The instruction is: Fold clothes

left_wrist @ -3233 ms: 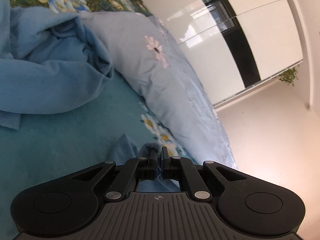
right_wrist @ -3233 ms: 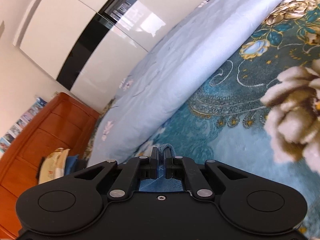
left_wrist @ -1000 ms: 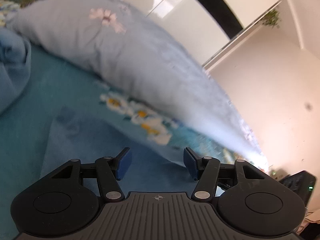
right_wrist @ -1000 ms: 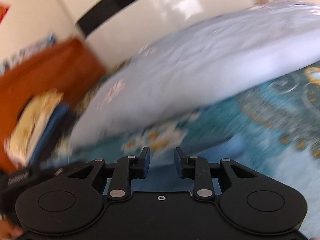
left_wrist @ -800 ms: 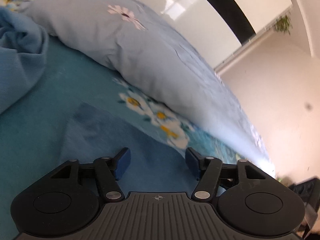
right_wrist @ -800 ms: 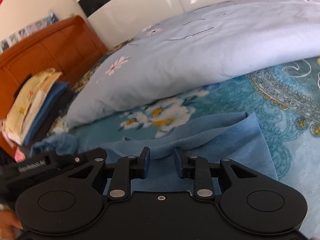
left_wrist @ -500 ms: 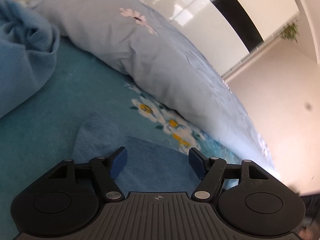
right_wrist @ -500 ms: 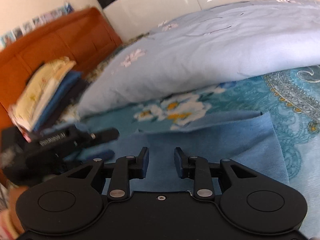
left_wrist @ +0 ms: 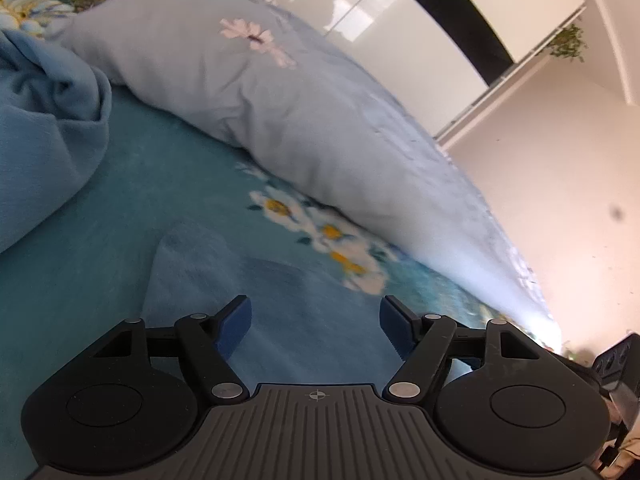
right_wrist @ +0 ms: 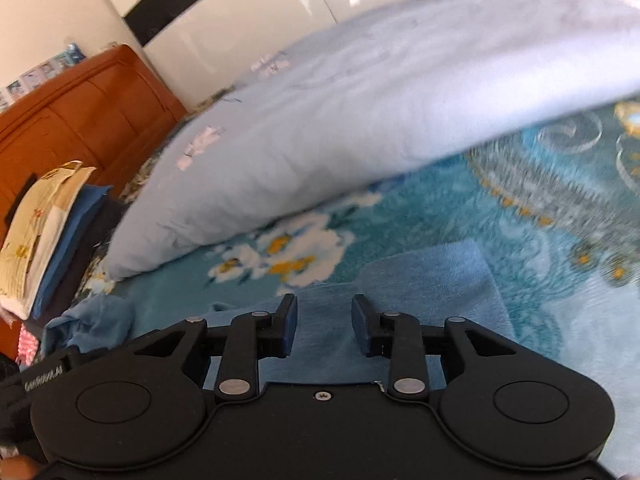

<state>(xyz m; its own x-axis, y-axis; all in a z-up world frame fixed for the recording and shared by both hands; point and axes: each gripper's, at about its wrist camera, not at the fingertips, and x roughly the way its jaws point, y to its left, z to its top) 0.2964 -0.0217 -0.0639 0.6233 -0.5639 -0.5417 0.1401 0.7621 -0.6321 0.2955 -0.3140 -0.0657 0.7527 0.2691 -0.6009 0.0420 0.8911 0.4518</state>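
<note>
**On the bed, just released: make the next fold a clean one**

On the teal flowered bedspread (left_wrist: 80, 272), just in front of the long pale-blue quilt roll (left_wrist: 280, 120), the blue garment (right_wrist: 432, 280) lies spread and fairly flat, its far edge near the white daisy print and its right corner turned toward the bed's patterned side. The left gripper (left_wrist: 315, 322) hangs over the cloth's left part with its jaws wide apart; they have just been opening, and nothing is between them. The right gripper (right_wrist: 323, 326) hovers over the cloth's middle, jaws parted more narrowly and opening a little further, also empty, the fabric lying under them rather than pinched.

The step in hand looks like a let-go after laying a fold down, with the next grasp to follow. To do it well, I would judge:

- Pick matching corners. In the left wrist view a lifted, rumpled corner (left_wrist: 180, 240) sits ahead of the left jaws; take it at the very edge so that only the intended layer comes up.
- Bring both grippers low, pinching the hem rather than bunching cloth.
- Carry the two corners evenly, so the fold line stays straight.
- Keep clear of the crumpled light-blue cloth (left_wrist: 44, 120) toward the bed's left side, so nothing extra gets dragged along.
</note>
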